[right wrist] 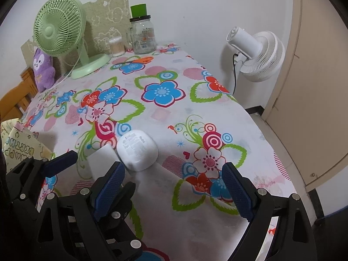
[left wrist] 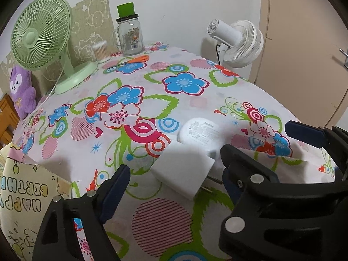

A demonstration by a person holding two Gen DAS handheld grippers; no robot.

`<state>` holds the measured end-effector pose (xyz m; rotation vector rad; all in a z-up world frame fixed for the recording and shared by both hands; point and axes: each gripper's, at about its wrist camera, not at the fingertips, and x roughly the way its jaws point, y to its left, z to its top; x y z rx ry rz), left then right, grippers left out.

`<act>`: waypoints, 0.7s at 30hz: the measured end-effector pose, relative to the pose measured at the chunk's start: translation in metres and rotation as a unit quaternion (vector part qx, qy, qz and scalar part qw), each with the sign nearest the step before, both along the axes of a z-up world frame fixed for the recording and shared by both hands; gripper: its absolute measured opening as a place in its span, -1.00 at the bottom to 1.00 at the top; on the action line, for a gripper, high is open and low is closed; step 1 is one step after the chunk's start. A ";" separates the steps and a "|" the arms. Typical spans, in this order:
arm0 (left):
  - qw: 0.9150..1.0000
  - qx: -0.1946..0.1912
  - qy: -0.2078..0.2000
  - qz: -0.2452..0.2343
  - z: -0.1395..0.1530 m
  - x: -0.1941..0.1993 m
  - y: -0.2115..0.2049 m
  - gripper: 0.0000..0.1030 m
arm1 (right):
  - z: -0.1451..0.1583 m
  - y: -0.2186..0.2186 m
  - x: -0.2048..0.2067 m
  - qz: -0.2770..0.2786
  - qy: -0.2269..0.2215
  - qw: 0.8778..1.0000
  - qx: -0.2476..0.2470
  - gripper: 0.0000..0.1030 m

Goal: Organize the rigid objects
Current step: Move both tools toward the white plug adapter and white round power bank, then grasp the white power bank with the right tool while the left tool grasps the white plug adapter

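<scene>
left wrist: close, angled down | right wrist: same | shared: flowered tablecloth (left wrist: pixel 174 113), green fan (right wrist: pixel 58 26)

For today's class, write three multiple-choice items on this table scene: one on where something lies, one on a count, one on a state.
1. Where do the orange-handled scissors lie?
A. on the cloth in front of the glass jar
B. on the floor
C. on top of the white plug adapter

2. How many fans are in view?
A. one
B. two
C. four

3. How does the left hand-held gripper stand?
A. shut on the scissors
B. open, fingers either side of the plug adapter, not pressing it
C. shut on the jar

Answers:
1. A, the scissors lie flat on the flowered tablecloth, just before the jar.
2. B, a green desk fan stands on the table and a white fan stands beyond its edge.
3. B, gaps show between both pads and the adapter.
</scene>
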<state>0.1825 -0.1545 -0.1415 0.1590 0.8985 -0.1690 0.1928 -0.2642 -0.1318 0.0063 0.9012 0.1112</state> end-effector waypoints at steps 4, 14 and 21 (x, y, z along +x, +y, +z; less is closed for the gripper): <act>1.000 -0.007 0.012 -0.007 -0.003 0.003 -0.001 0.51 | -0.003 0.000 0.004 0.001 0.004 1.000 -0.003 0.80; 1.000 0.005 0.014 -0.005 -0.004 0.002 0.003 0.31 | -0.007 0.005 0.008 0.008 0.012 1.000 -0.006 0.80; 1.000 0.009 0.014 0.025 -0.003 0.005 0.020 0.31 | -0.008 0.019 0.015 0.020 0.014 1.000 -0.009 0.80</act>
